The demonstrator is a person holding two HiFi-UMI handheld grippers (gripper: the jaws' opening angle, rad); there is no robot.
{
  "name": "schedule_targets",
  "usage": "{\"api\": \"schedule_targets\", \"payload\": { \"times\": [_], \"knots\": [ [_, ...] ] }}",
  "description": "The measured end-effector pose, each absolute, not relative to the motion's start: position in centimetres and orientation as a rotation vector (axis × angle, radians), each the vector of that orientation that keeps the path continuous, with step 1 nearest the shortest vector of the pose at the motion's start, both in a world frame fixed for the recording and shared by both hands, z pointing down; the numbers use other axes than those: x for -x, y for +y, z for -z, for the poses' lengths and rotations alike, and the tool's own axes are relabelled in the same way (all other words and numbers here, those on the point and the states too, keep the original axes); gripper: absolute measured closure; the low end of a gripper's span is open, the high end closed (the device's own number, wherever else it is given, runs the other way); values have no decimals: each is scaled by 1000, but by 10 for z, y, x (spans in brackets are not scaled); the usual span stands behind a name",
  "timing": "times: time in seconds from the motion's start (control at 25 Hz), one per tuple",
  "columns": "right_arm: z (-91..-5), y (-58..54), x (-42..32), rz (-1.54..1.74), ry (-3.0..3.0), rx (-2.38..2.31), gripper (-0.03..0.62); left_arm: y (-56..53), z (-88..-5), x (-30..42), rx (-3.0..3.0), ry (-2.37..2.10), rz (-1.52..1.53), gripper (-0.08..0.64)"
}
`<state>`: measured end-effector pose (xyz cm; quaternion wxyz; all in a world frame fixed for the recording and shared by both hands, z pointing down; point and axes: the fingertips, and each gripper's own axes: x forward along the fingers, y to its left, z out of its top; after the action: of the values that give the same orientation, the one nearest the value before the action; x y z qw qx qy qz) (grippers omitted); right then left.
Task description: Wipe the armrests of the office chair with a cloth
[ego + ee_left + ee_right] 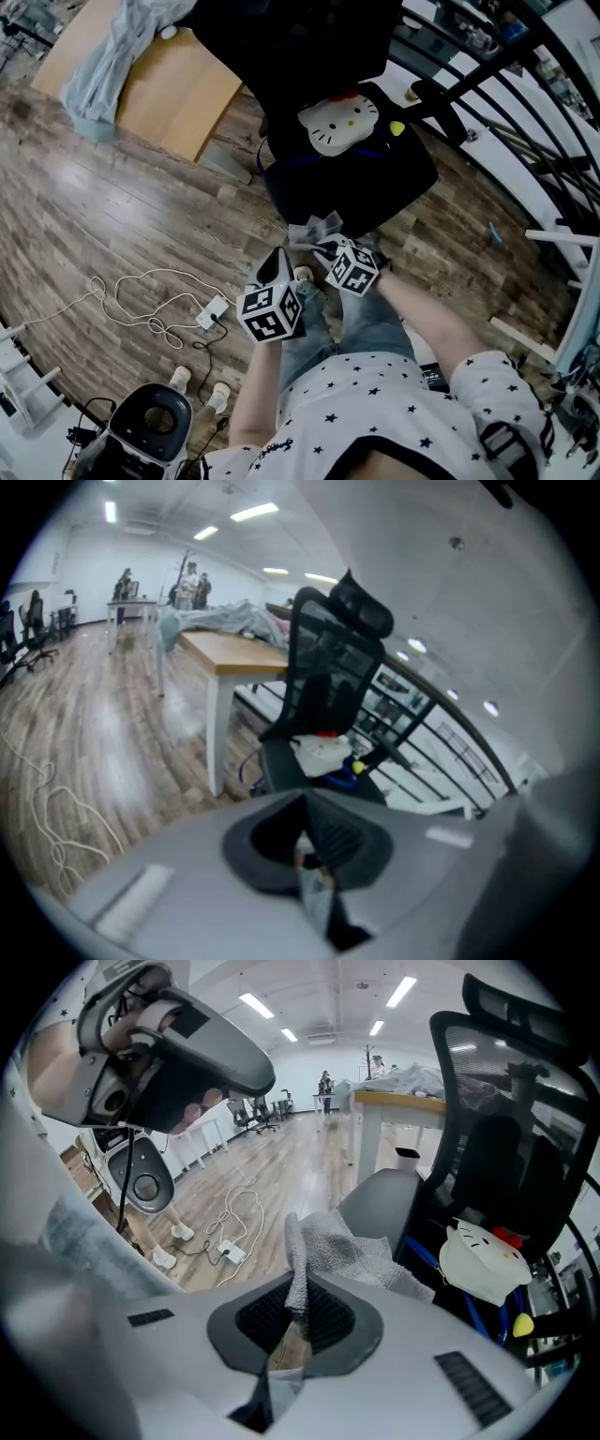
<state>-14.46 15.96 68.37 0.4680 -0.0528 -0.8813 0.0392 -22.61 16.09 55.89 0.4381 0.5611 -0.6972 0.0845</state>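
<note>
The right gripper (295, 1321) is clamped on a grey textured cloth (349, 1252), which bunches up past its jaws just short of the black mesh office chair (506, 1147). The left gripper (305, 841), close beside it, has its jaws drawn together. A Hello Kitty cushion (337, 124) lies on the chair's seat.

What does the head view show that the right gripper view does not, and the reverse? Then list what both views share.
Only the head view: the person's star-print shirt and the marker cube on the right gripper. Only the right gripper view: the ceiling lights, and that gripper's jaws shut on the cloth. Both: the office chair, the cat-face cushion on its seat, the wooden desk and the white cable on the floor.
</note>
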Motion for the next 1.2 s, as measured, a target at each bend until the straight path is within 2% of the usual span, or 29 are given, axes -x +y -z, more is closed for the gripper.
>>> {"api": "schedule_targets", "payload": {
  "times": [0.32, 1.2],
  "knots": [
    [-661, 155, 145, -127, -2205, 53, 565, 159, -548, 227, -1413, -1736, -202, 552],
    [-536, 153, 136, -236, -2455, -318, 565, 173, -500, 215, -1566, -1718, -199, 552]
  ]
}}
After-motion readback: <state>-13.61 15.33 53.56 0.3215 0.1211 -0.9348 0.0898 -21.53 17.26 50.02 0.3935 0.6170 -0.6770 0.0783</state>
